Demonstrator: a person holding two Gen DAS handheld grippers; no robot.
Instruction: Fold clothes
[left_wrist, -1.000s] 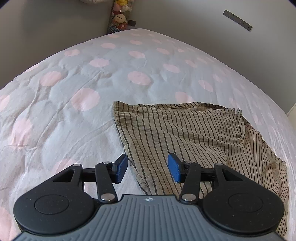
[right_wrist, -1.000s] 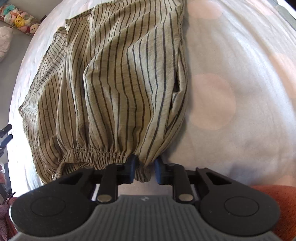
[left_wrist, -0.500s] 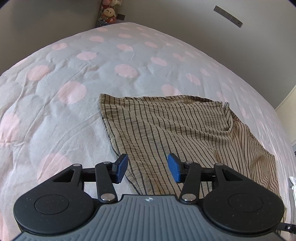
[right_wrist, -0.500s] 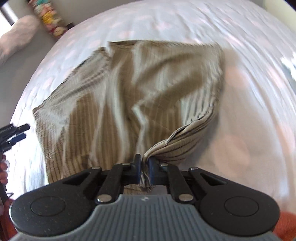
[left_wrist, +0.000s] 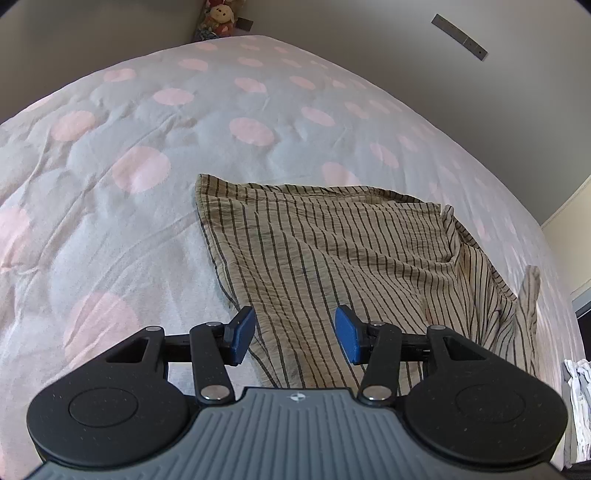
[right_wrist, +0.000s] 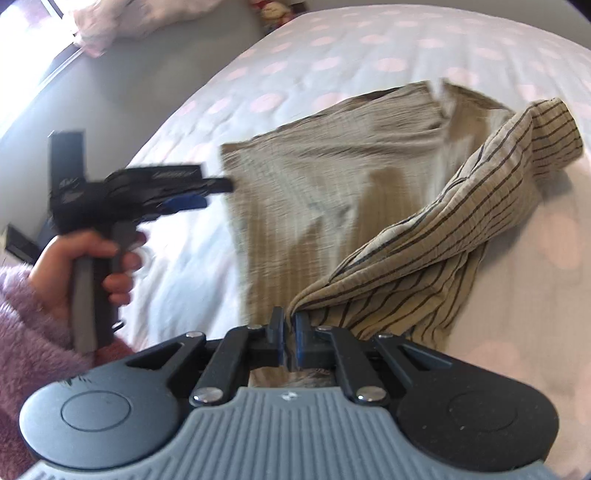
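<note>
While my right gripper (right_wrist: 290, 332) pinches a lifted edge of the striped garment (left_wrist: 332, 251) between nearly closed fingers, my left gripper (left_wrist: 295, 334) hovers with its blue pads (left_wrist: 242, 334) wide apart above the near hem. Most of the garment lies flat on the polka-dot bedspread (left_wrist: 147, 147).

Home bedroom: bed with pink-dotted duvet (left_wrist: 155, 122), plush toys (left_wrist: 219, 18) in corner, plain walls.
</note>
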